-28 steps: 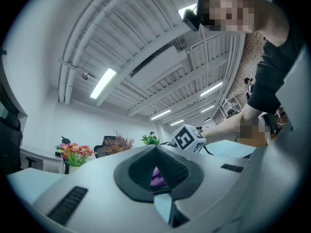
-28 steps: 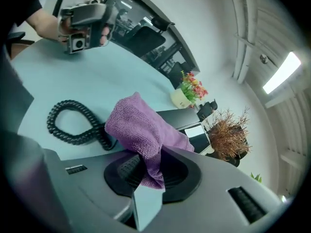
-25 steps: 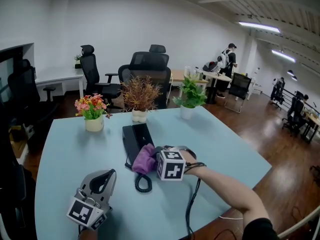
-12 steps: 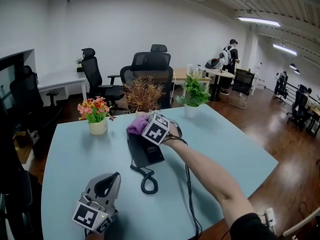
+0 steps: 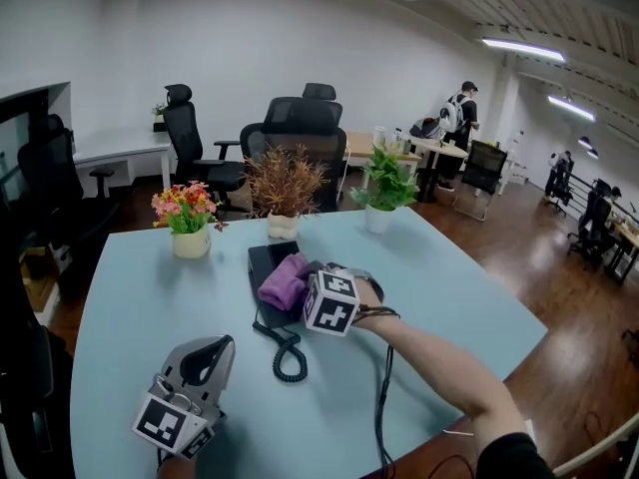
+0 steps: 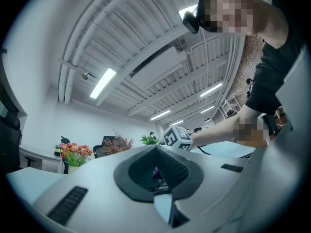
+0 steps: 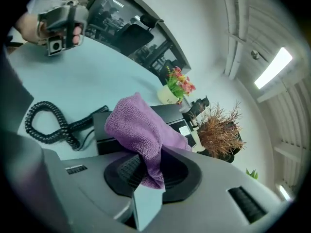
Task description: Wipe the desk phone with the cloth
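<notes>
A black desk phone lies on the light blue table, and its coiled cord curls toward me. My right gripper is shut on a purple cloth, which presses on the near half of the phone. In the right gripper view the cloth bulges out of the jaws over the phone, with the cord to the left. My left gripper rests on the table at the near left, jaws together and holding nothing. It also shows as the left gripper far off in that view.
Three pots stand behind the phone: coloured flowers, a dried brown plant and a green plant. Black office chairs stand beyond the table. The right gripper's cable trails to the near edge. People stand far back right.
The right gripper swept the cloth from the phone's near end to its far end, then back toward me to the near half. The left gripper stayed put.
</notes>
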`<state>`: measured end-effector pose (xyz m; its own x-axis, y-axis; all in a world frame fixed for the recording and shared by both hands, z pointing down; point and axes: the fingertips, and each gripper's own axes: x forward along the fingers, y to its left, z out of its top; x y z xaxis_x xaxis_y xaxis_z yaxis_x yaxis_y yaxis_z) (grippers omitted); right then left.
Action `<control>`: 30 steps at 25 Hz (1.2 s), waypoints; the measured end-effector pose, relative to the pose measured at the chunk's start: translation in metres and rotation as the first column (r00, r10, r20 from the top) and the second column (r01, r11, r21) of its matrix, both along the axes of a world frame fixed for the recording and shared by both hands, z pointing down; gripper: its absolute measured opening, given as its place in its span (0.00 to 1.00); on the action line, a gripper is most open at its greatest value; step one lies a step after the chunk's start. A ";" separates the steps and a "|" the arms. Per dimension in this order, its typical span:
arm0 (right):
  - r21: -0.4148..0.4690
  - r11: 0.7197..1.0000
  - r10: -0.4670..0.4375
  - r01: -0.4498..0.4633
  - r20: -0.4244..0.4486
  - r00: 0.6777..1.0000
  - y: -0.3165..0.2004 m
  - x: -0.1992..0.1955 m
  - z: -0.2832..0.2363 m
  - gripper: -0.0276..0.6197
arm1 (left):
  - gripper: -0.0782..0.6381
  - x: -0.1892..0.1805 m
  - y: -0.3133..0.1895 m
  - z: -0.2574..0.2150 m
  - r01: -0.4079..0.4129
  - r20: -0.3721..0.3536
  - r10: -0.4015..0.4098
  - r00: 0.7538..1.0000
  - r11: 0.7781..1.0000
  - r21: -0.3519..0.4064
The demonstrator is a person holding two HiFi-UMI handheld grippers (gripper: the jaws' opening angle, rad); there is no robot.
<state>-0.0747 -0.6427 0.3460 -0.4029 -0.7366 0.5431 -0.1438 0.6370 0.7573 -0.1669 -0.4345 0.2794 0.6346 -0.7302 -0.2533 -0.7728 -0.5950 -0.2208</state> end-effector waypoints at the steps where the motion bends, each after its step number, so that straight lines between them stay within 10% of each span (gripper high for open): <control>1: -0.007 1.000 -0.017 0.017 -0.027 0.999 0.012 0.004 0.008 0.12 | 0.13 0.000 0.000 0.001 0.000 -0.002 0.000 1.000 1.000 -0.003; 7: -0.174 0.981 -0.118 0.089 -0.163 0.980 0.072 0.030 0.038 0.12 | 0.13 0.004 0.003 -0.001 -0.003 0.004 0.003 1.000 1.000 0.001; 17: 0.024 0.991 0.119 -0.131 0.280 0.953 -0.068 -0.001 -0.083 0.12 | 0.13 0.004 0.001 -0.002 -0.004 -0.002 0.004 1.000 1.000 0.001; 30: -0.019 1.000 0.023 -0.023 0.024 0.999 -0.013 0.003 -0.003 0.12 | 0.13 0.001 -0.002 -0.002 -0.006 0.017 0.006 1.000 1.000 0.020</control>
